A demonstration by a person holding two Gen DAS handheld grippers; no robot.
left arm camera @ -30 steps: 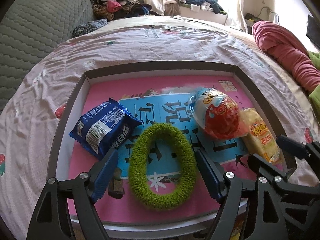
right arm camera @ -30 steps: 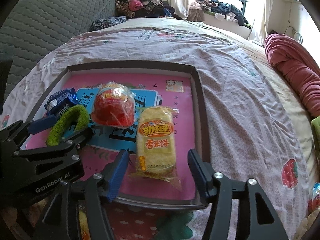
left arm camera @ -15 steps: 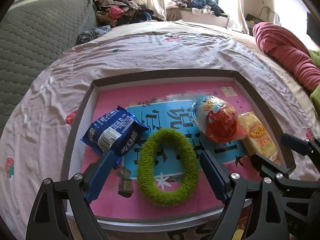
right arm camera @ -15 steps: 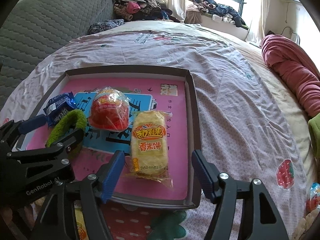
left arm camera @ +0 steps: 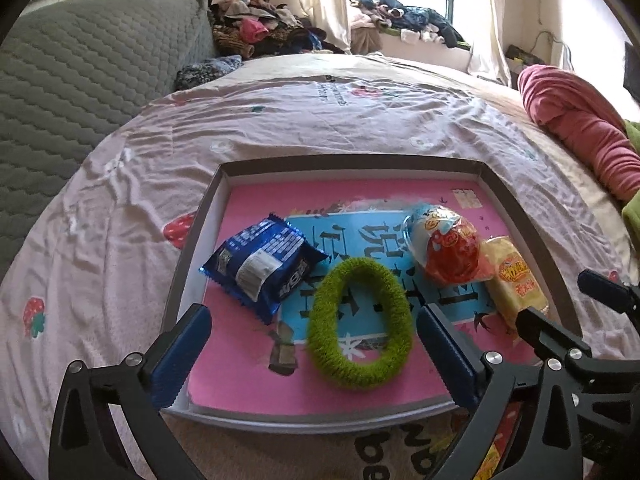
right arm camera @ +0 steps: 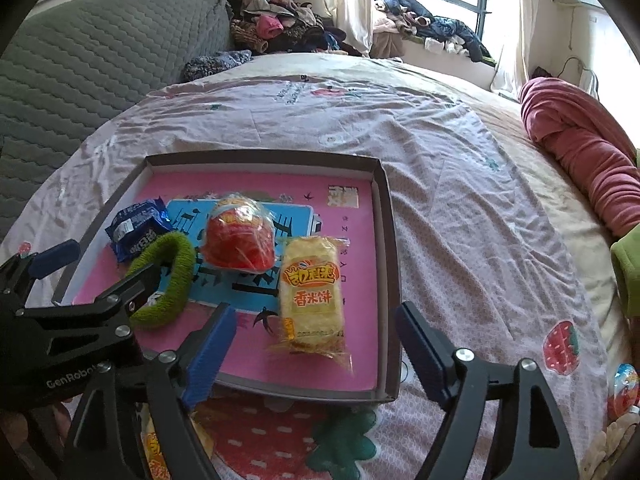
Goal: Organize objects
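Observation:
A shallow grey-rimmed box (left arm camera: 192, 240) (right arm camera: 390, 240) with a pink and blue floor lies on the bed. In it lie a blue snack packet (left arm camera: 262, 268) (right arm camera: 136, 232), a green fuzzy ring (left arm camera: 360, 324) (right arm camera: 168, 280), a red and white wrapped snack (left arm camera: 448, 248) (right arm camera: 240, 236) and a yellow rice cake packet (left arm camera: 516, 280) (right arm camera: 312, 292). My left gripper (left arm camera: 316, 356) is open and empty, above the box's near edge, in front of the ring. My right gripper (right arm camera: 316, 348) is open and empty, in front of the yellow packet.
The box sits on a pink strawberry-print sheet (right arm camera: 460, 200). A grey quilted headboard (left arm camera: 72, 80) is at the left, a rolled red blanket (right arm camera: 580, 152) at the right, clothes piles at the back. Another yellow packet (right arm camera: 160, 452) lies below the right gripper; a small wrapped item (right arm camera: 624, 388) lies at the far right.
Both grippers have drawn back and up from the box, so the objects look smaller and farther. The objects have not moved. Both grippers stay open.

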